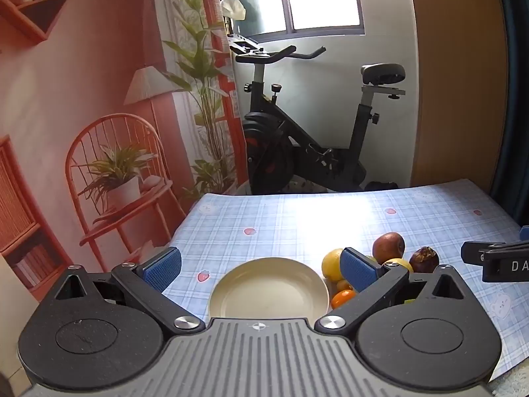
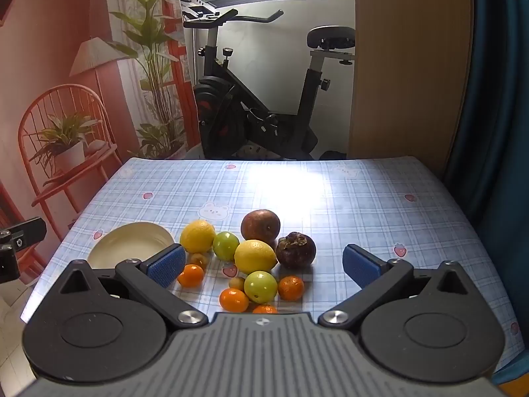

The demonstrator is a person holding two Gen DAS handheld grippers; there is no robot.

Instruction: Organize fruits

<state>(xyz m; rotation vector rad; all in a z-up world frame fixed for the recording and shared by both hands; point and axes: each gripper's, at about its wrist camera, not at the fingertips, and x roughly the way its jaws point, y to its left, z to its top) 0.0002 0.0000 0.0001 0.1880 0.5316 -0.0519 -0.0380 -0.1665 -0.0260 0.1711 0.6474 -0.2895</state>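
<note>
Fruits sit in a loose cluster on the plaid tablecloth, just right of the cream plate, which is empty. Nothing sorted yet, by the look of it.

Cluster, seen from the right wrist cam: two lemons, two green fruits, several small oranges, a brown round fruit at the back, a dark mangosteen at the right. Most touch or nearly touch a neighbour.

Right gripper hovers over the near edge of the pile, fingers spread wide, nothing btwn them. Left gripper hangs over the plate, fingers also wide apart, empty.

Step in hand, prob: first pick w/ the right, drop onto the plate.

How to do it well:
- Start w/ an outer fruit, e.g. the orange at the near right or the mangosteen; a finger has room on each side there.
- Avoid the middle lemon first; pads would shove its neighbours & round fruit rolls.
- Come down steep, centre the fruit btwn the pads, close gently.
- Left can steady the plate if it slides.
</note>
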